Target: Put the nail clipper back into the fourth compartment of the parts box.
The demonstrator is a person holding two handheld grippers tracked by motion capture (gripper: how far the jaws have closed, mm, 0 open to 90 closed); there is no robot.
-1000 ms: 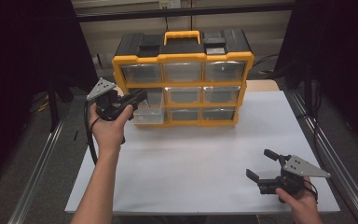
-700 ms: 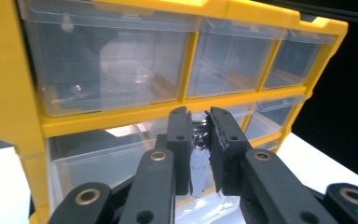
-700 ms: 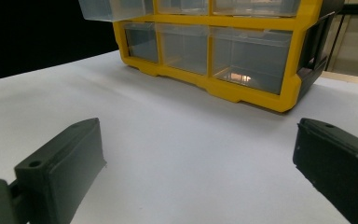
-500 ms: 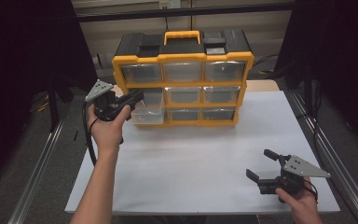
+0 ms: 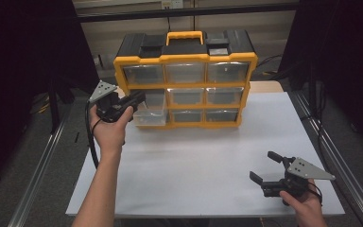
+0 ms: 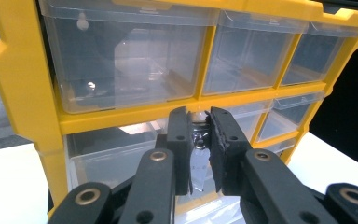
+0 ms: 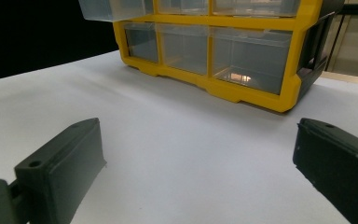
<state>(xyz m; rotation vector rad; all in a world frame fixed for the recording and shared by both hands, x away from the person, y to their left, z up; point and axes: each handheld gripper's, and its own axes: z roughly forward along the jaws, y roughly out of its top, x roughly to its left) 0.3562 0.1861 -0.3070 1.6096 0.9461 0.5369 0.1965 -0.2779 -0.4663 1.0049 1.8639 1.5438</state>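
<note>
A yellow-framed organizer (image 5: 185, 57) with clear drawers stands at the back of the white table (image 5: 194, 161). Its middle-left drawer (image 5: 147, 113) is pulled out. My left gripper (image 5: 141, 98) hovers just above that drawer. In the left gripper view my left gripper (image 6: 198, 122) is shut on a small shiny metal piece (image 6: 197, 156), in front of the organizer's frame (image 6: 23, 70). My right gripper (image 5: 262, 165) rests low near the table's front right, open with nothing between its fingers. In the right gripper view, my right gripper (image 7: 198, 140) faces the organizer's bottom row (image 7: 242, 91).
The pulled-out drawer (image 7: 112, 9) overhangs the table at the upper left of the right gripper view. A black lid with a yellow handle (image 5: 184, 35) tops the organizer. Metal rails (image 5: 42, 170) run along both table sides. Bare white tabletop lies between the two grippers.
</note>
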